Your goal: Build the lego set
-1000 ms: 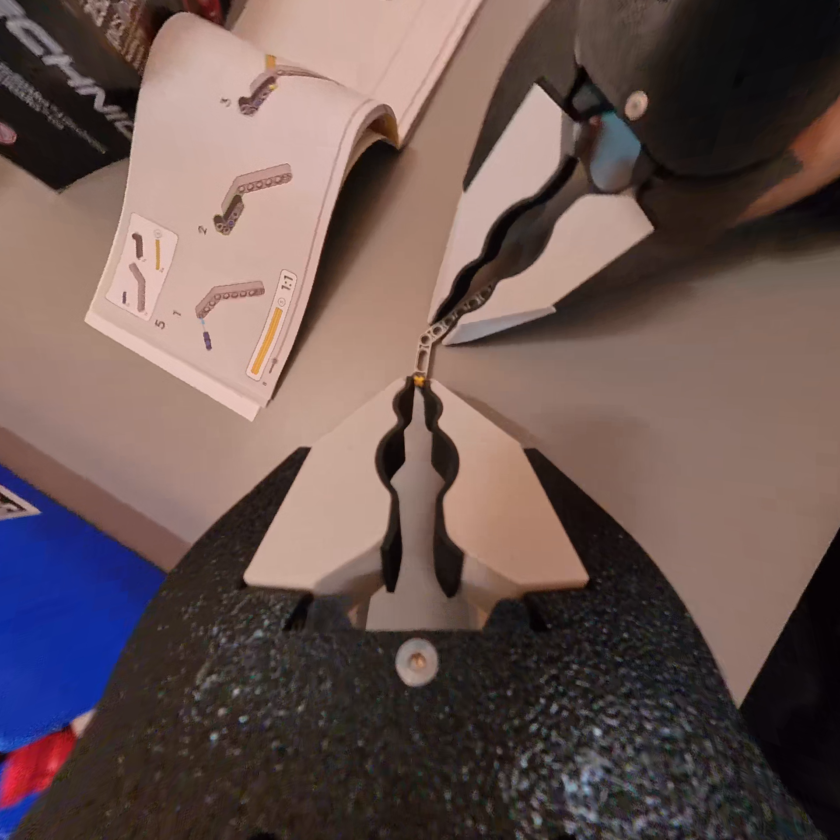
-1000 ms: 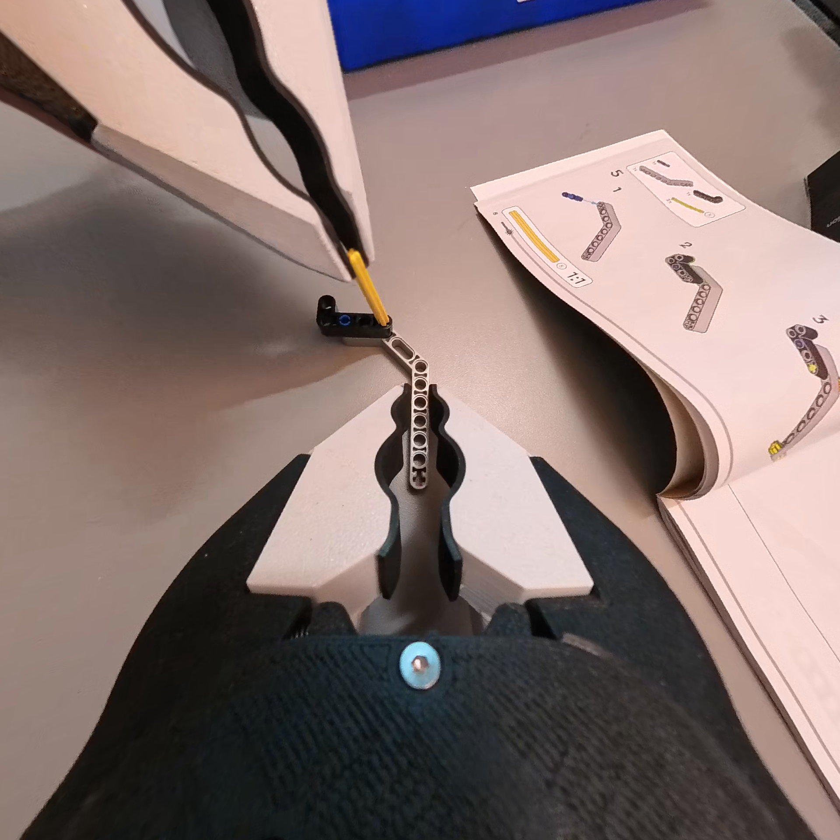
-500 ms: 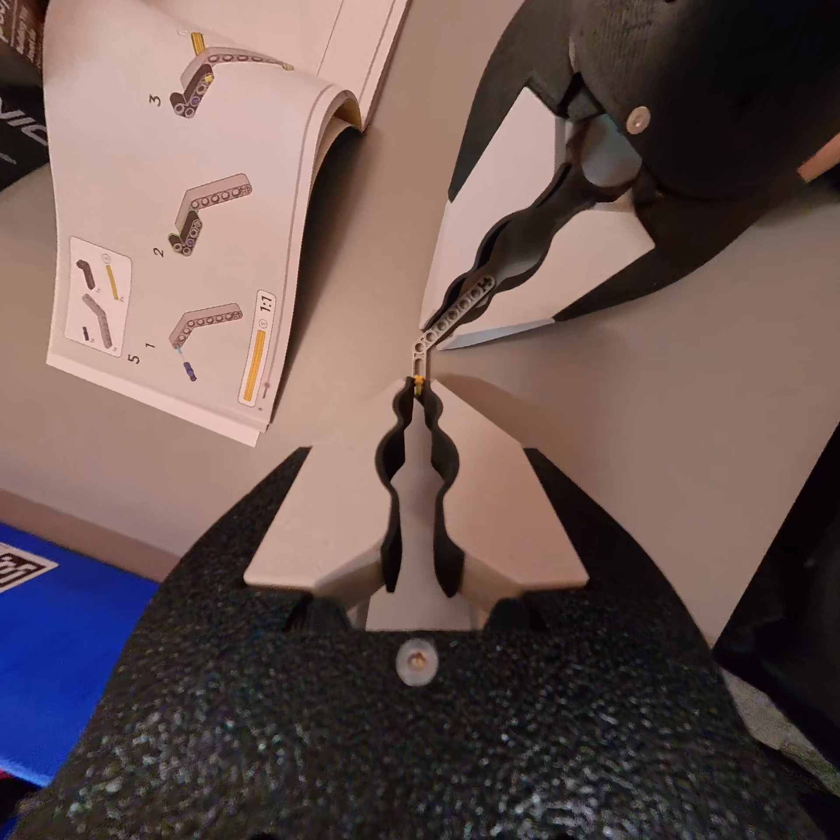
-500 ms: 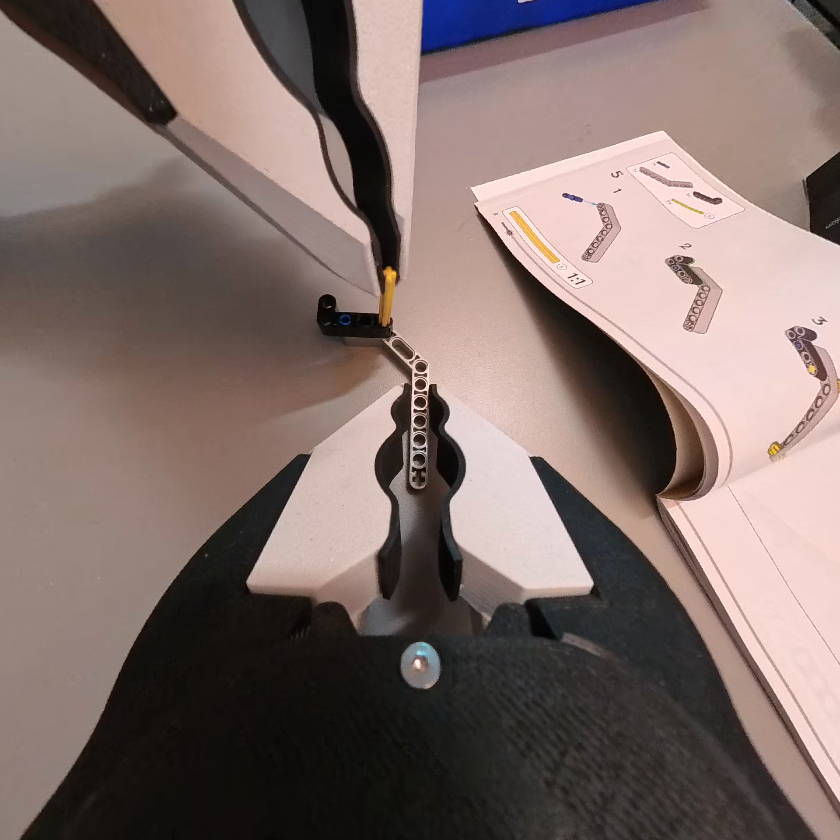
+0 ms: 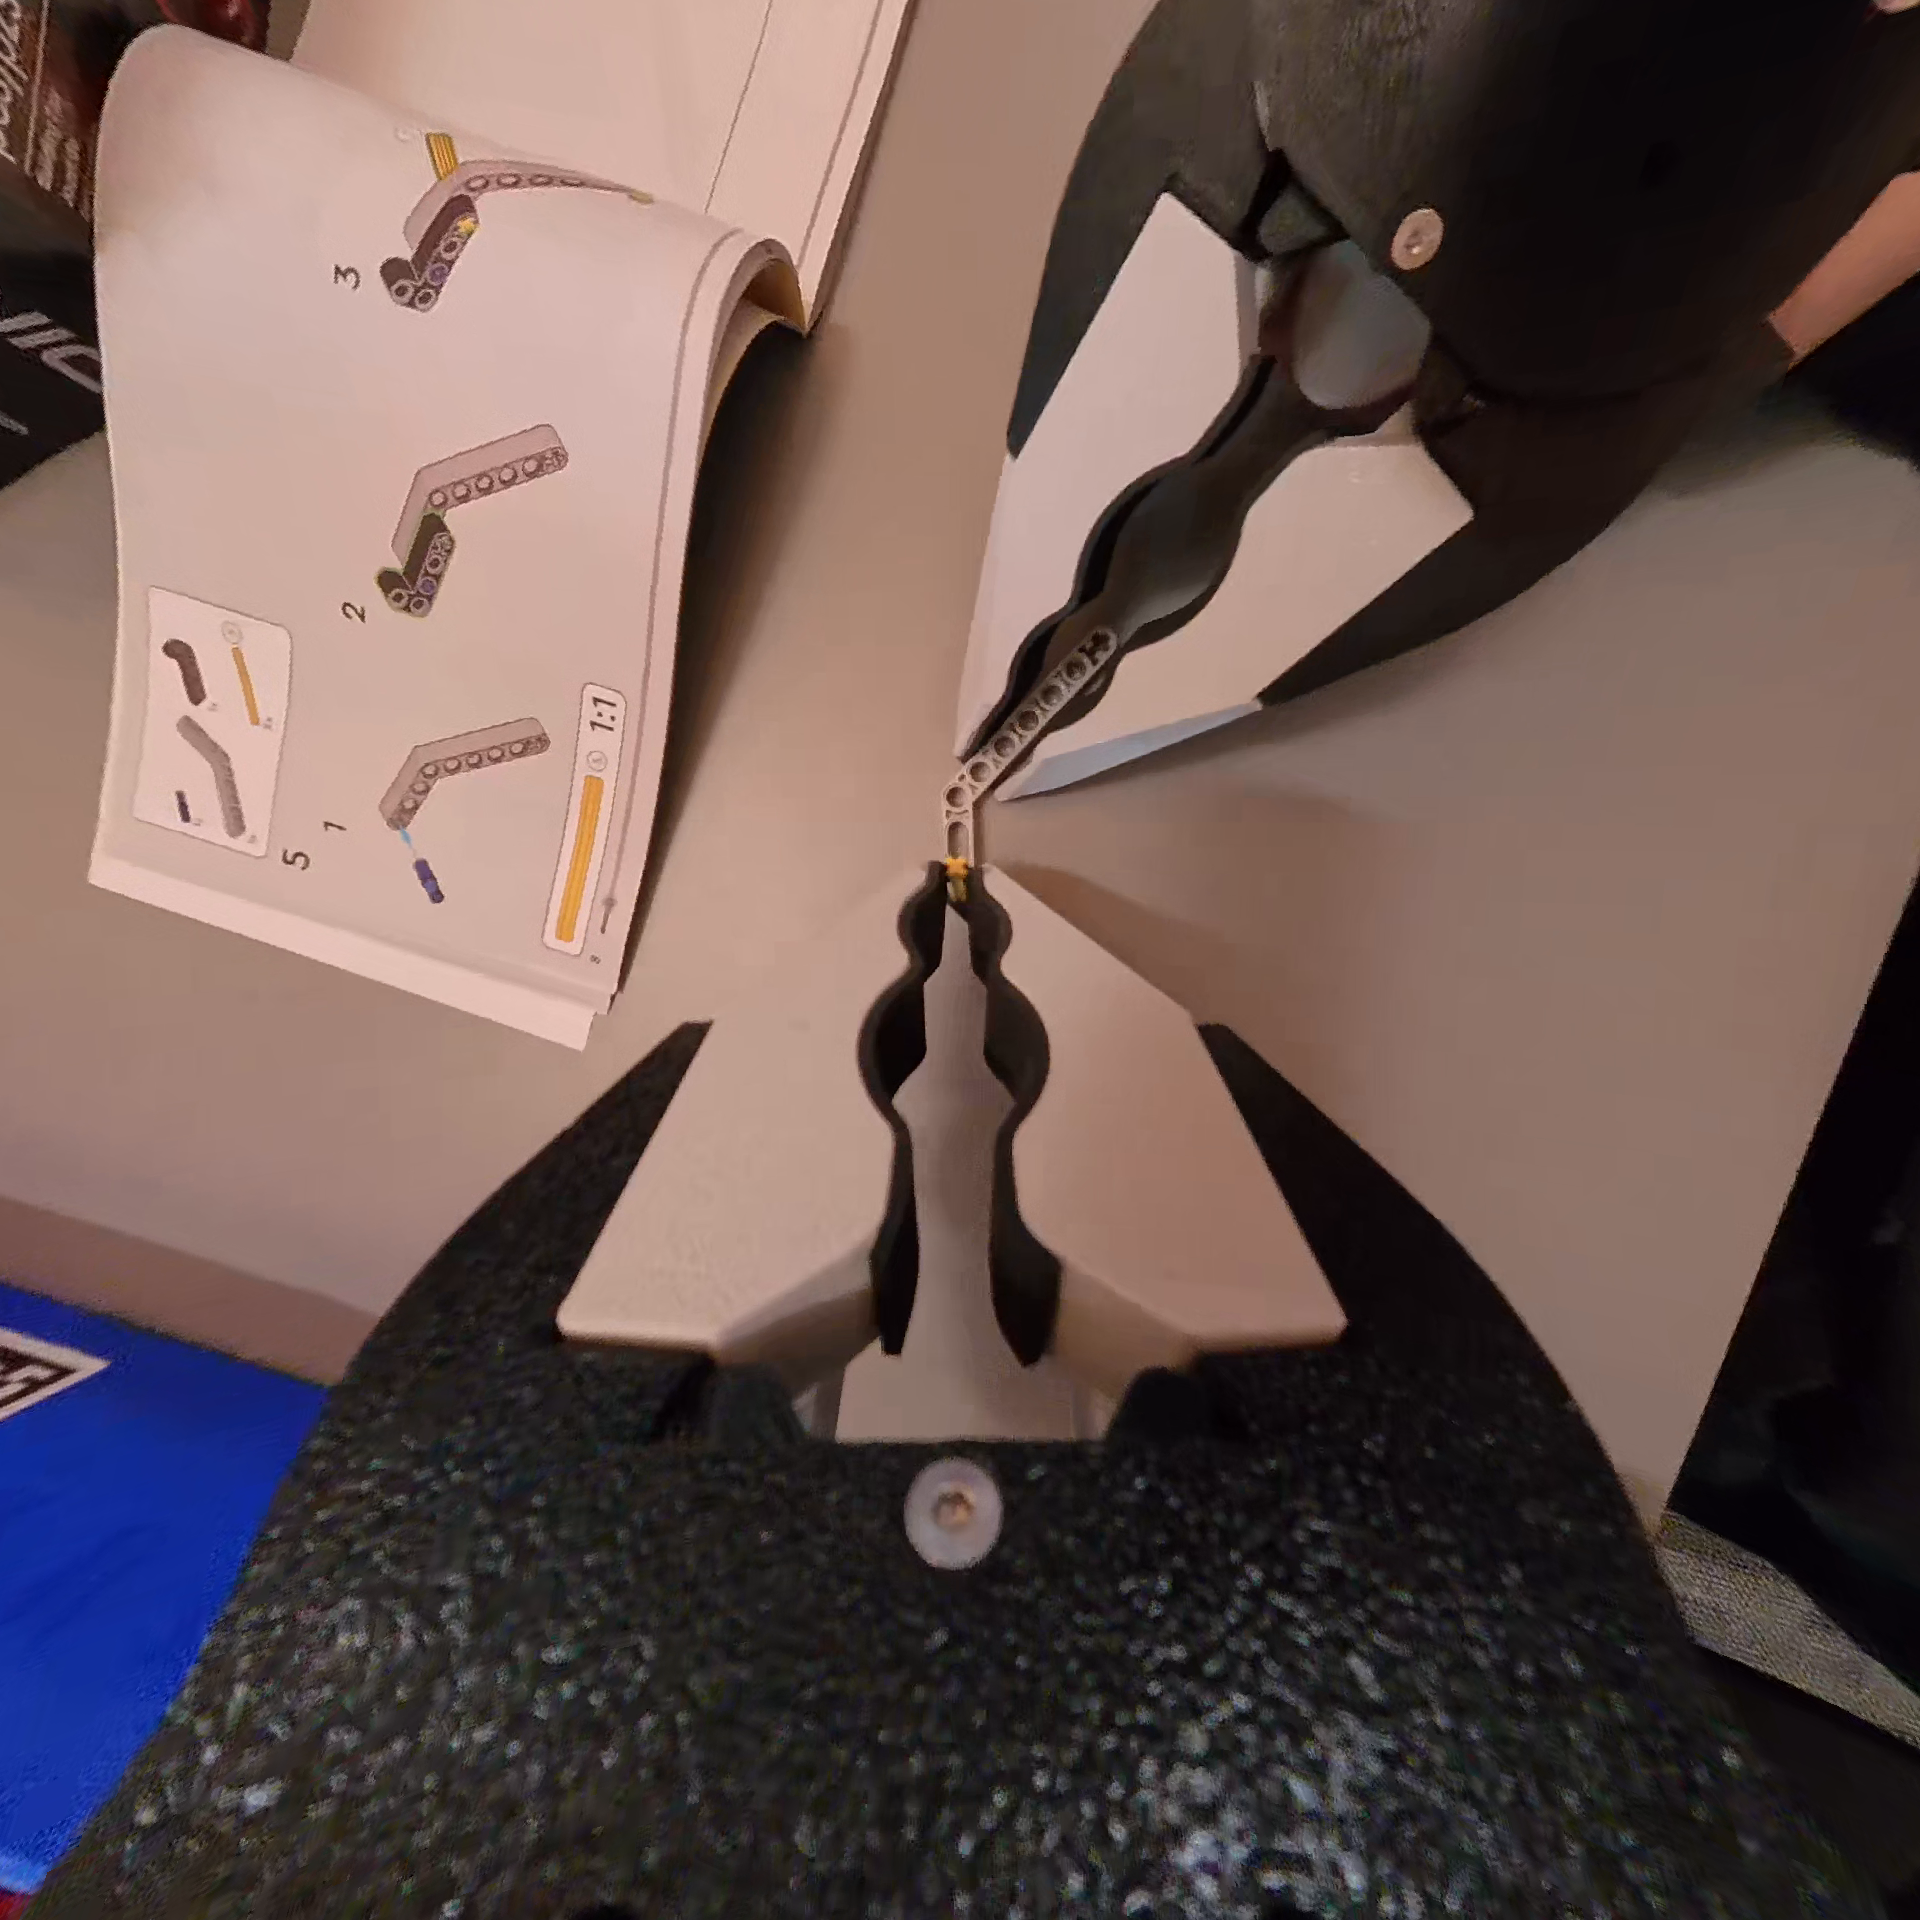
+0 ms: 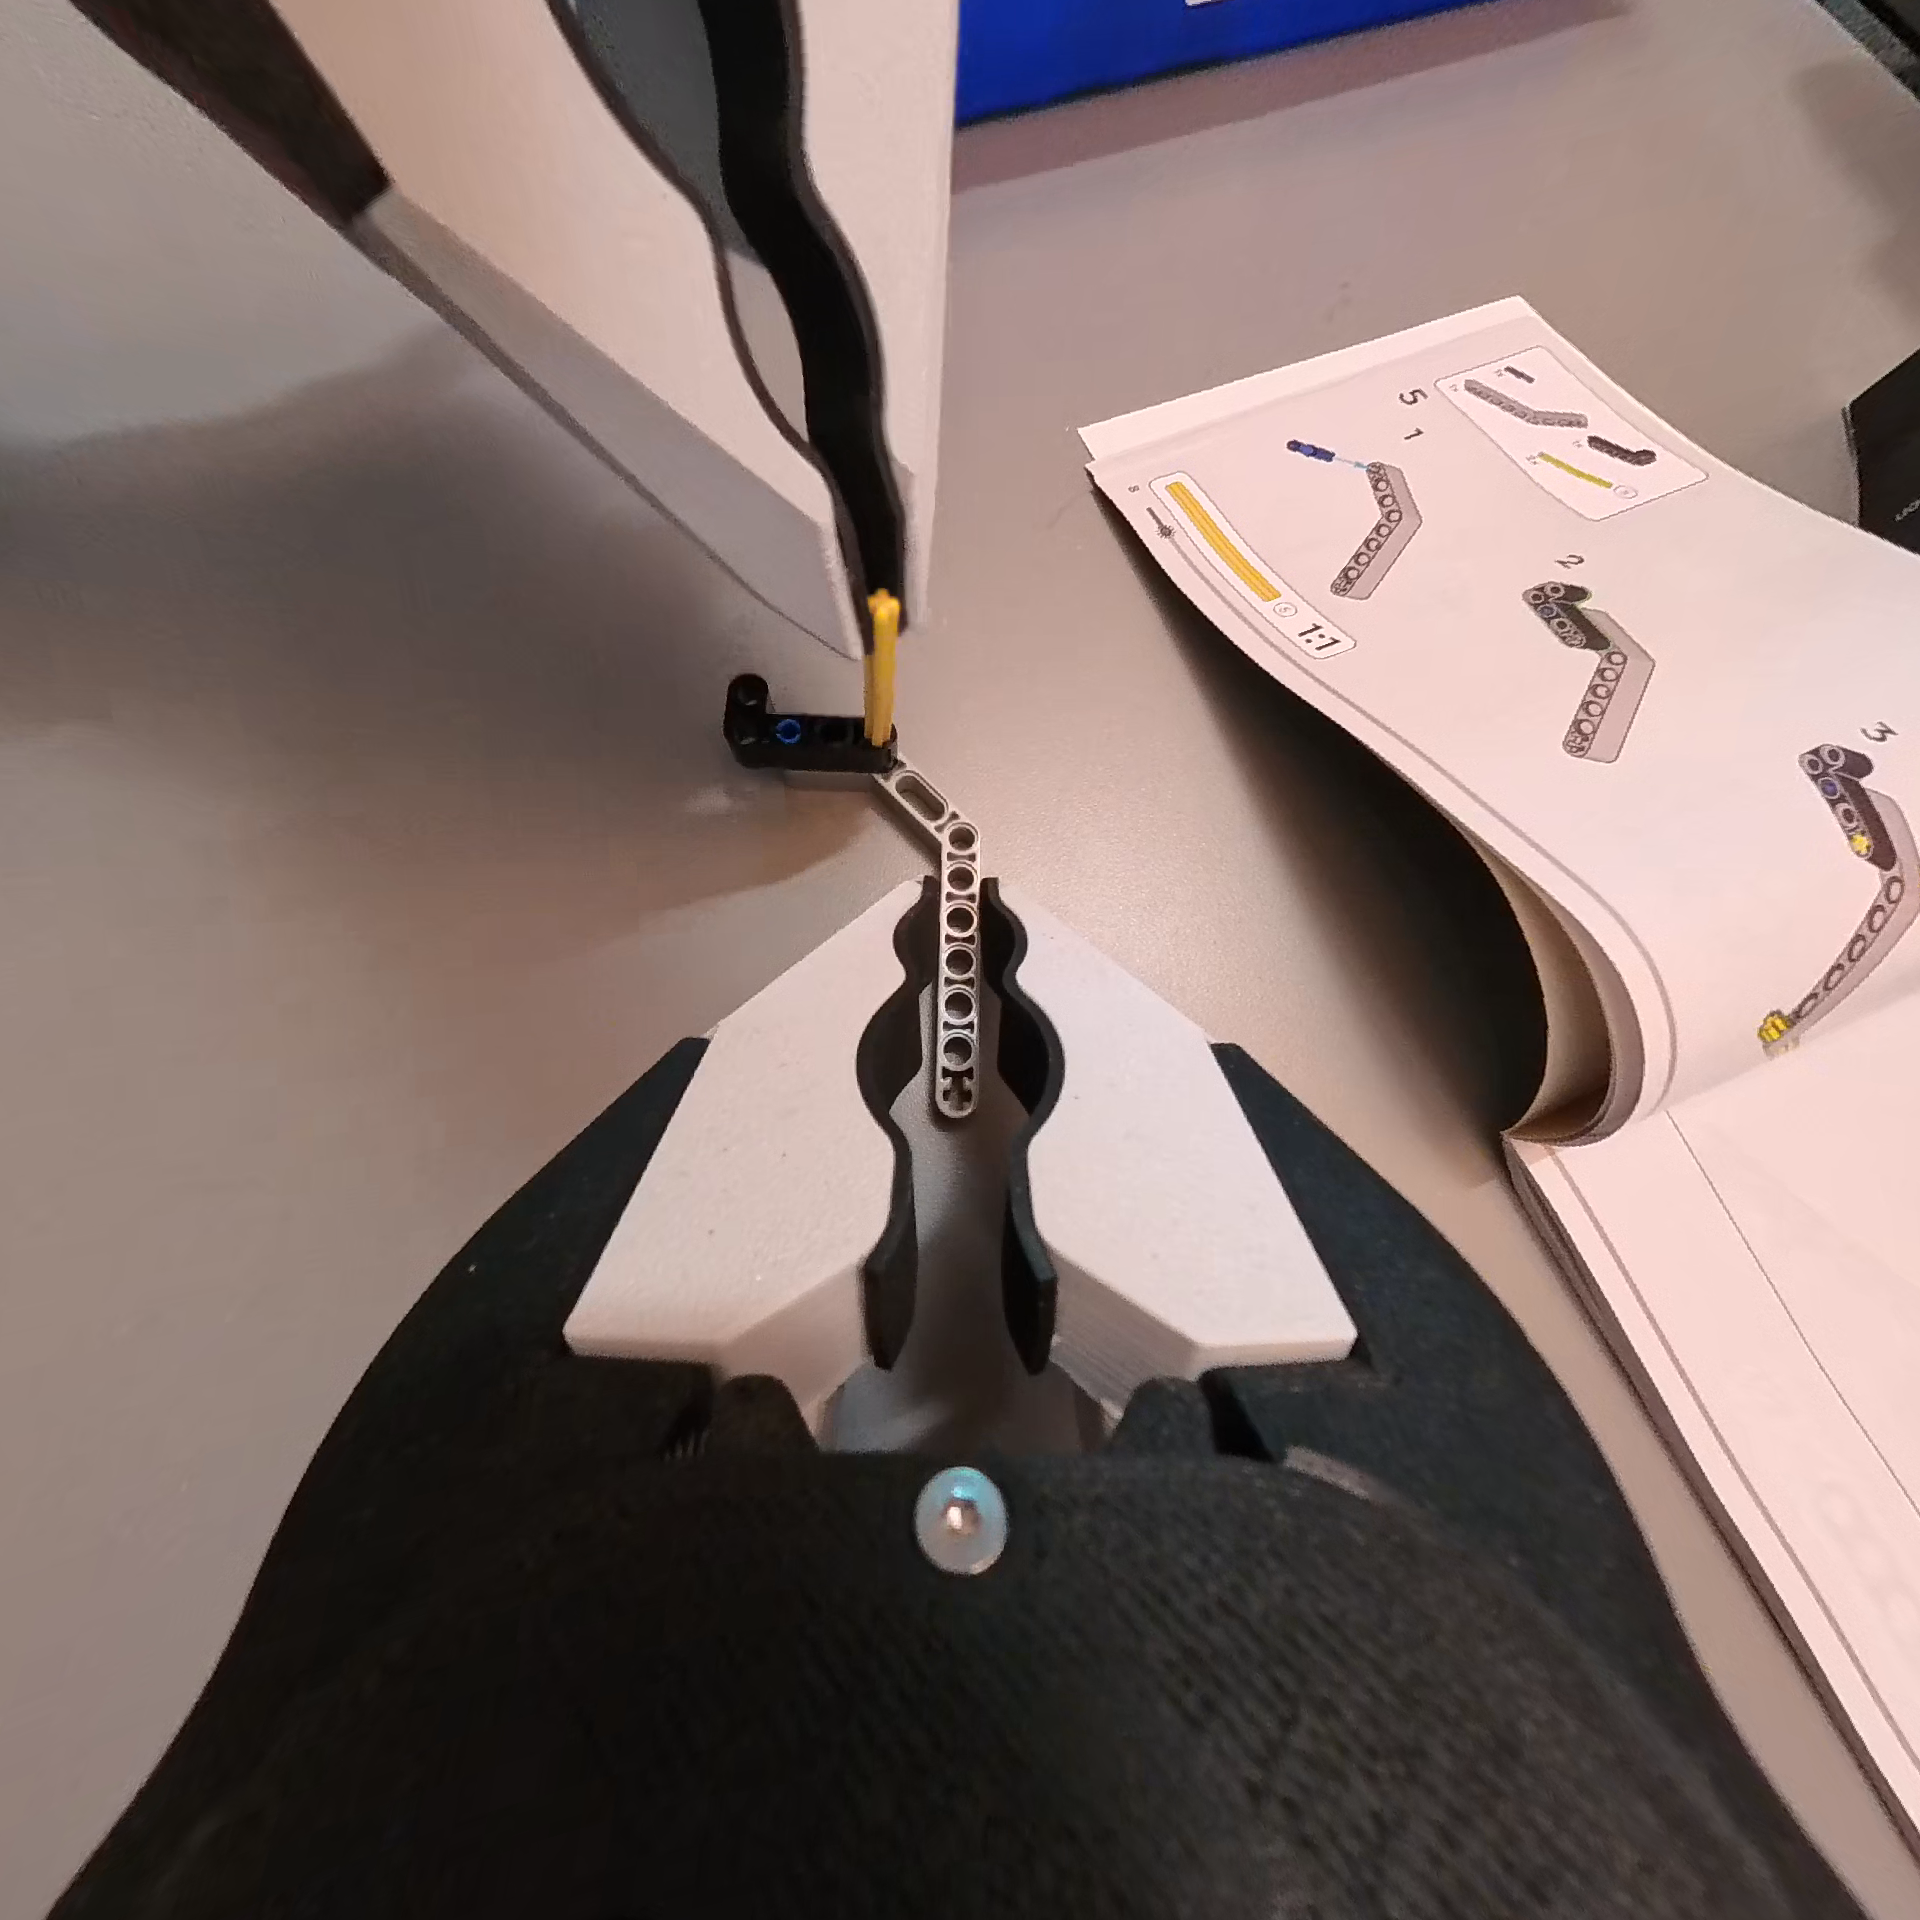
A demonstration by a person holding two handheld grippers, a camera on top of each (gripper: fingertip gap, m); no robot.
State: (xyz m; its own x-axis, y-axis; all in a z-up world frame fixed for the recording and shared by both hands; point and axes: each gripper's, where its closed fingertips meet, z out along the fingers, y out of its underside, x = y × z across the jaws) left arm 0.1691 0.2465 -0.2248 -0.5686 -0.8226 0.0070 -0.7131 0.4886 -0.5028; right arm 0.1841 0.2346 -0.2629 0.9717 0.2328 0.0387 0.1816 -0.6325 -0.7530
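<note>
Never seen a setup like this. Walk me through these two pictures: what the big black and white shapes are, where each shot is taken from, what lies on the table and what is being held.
Each picture comes from a camera mounted on a hand-held claw, looking forward along its two white fingers; a person holds one in each hand.

In the left wrist view, the left claw fills the foreground, shut on a thin yellow axle. The right claw reaches in from the upper right.

The right wrist view shows the same scene from the other side. The right claw is shut on a bent grey beam. A black piece is attached at the beam's far end, and the left claw stands the yellow axle into that joint from above.

On the grey table lies an open instruction booklet, with a blue box behind.
</note>
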